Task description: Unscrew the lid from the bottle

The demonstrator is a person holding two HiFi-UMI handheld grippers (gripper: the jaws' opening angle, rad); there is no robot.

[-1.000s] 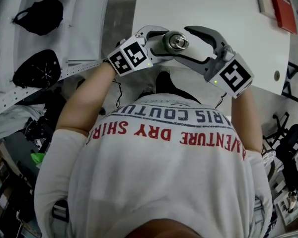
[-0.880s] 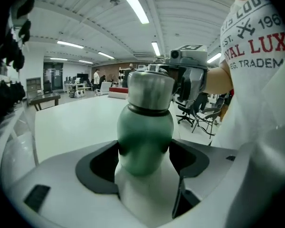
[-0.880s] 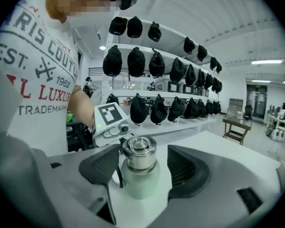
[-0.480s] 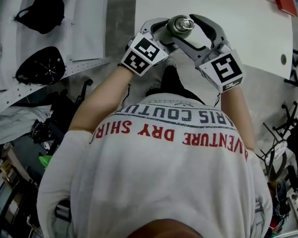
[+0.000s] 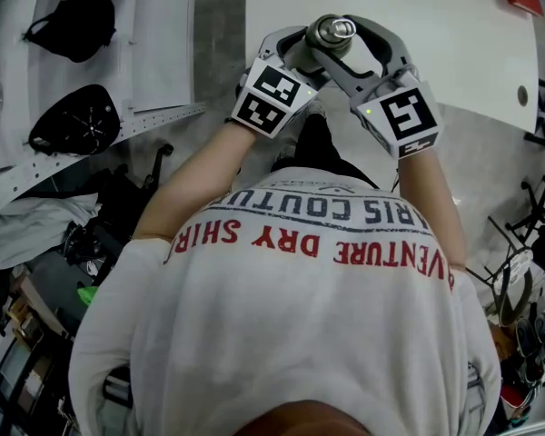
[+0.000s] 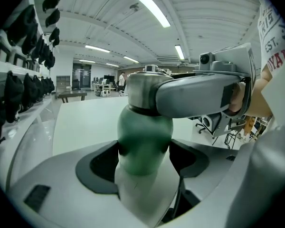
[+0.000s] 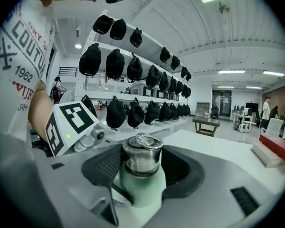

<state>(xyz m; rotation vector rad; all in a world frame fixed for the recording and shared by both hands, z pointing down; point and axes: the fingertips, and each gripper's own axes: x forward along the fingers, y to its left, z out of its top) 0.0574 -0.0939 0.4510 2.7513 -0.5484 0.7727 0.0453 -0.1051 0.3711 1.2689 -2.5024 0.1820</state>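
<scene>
Head view: grips shiny round steel lid with right gripper, fingers just drawn in around it, ready for the twist. Braces underneath with left gripper, out over the near edge of the flat white surface.

Left gripper view: clamps fingers firmly on the body of the rounded green-and-white bottle, likely to stop it turning with the lid.

Right gripper view: presses pads on both sides of the lid. Sits near upright in the grip, long axis vertical, lid end topmost.

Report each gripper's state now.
Left gripper: closed on the matte green bottle.
Right gripper: jaws just closed in, now gripping the bottle's round steel lid.
</scene>
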